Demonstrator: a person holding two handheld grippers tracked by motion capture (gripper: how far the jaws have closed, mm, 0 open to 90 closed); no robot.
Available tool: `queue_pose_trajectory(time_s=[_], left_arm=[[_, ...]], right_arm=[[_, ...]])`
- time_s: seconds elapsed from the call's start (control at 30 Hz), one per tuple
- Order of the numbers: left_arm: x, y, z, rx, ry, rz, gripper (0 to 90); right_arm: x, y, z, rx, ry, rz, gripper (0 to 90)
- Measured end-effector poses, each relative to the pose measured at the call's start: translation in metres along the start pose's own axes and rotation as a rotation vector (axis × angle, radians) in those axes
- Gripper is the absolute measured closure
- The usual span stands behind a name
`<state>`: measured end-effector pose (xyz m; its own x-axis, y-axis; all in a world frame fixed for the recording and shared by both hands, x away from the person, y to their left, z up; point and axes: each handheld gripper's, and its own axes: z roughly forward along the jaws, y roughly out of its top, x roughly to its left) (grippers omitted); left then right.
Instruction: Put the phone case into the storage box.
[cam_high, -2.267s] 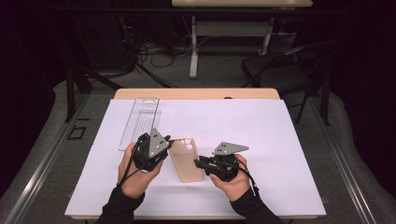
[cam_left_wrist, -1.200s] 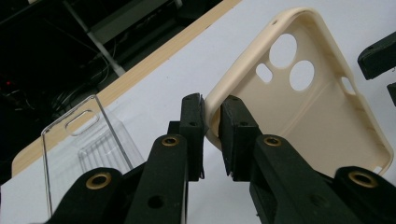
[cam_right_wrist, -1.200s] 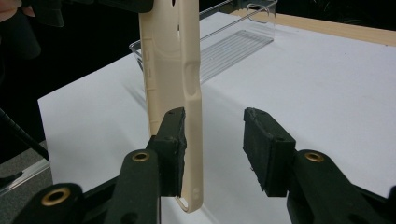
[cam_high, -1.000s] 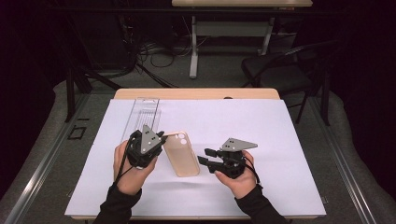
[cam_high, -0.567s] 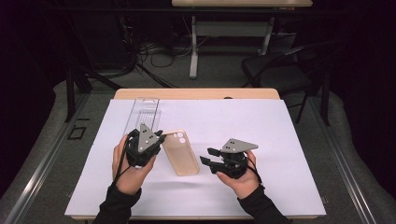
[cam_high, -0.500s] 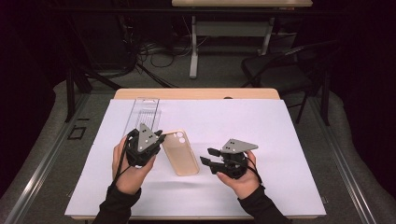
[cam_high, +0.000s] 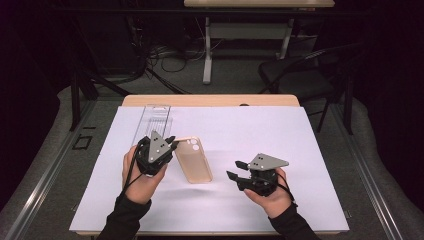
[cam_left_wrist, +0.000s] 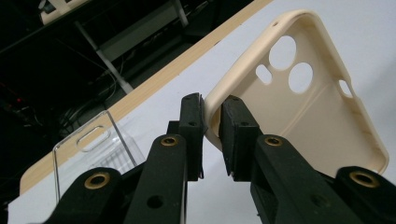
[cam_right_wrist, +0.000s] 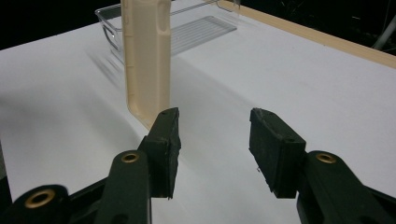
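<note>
A beige phone case with round camera holes hangs just above the white sheet, its open side up. My left gripper is shut on its rim near the camera-hole corner. In the left gripper view both pads pinch that rim of the case. My right gripper stands a little right of the case's near end. Its jaws have just been opening, with nothing between them. In the right gripper view the case rises beyond the left pad of my right gripper.
A clear plastic package lies at the back left of the white sheet, behind my left hand. The wooden table edge runs along the far side. A dark chair and cables sit on the floor beyond.
My right gripper has drawn back to the right, away from the case, and its jaws have widened. The left gripper keeps its hold on the case in the same place.
</note>
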<state>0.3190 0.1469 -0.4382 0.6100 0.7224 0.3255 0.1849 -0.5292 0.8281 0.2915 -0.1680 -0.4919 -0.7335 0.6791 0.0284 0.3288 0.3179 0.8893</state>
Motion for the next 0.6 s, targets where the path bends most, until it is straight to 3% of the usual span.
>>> queue_pose_trajectory(time_s=[0.33,0.6], left_arm=[[0.005,0.008,0.005,-0.030,0.019,0.068,79.8],[0.014,0.014,0.009,-0.039,0.037,0.078,79.8]], right_arm=[[-0.016,-0.012,-0.015,-0.018,-0.059,-0.010,50.6],[-0.022,-0.017,-0.019,-0.026,-0.075,0.011,43.8]])
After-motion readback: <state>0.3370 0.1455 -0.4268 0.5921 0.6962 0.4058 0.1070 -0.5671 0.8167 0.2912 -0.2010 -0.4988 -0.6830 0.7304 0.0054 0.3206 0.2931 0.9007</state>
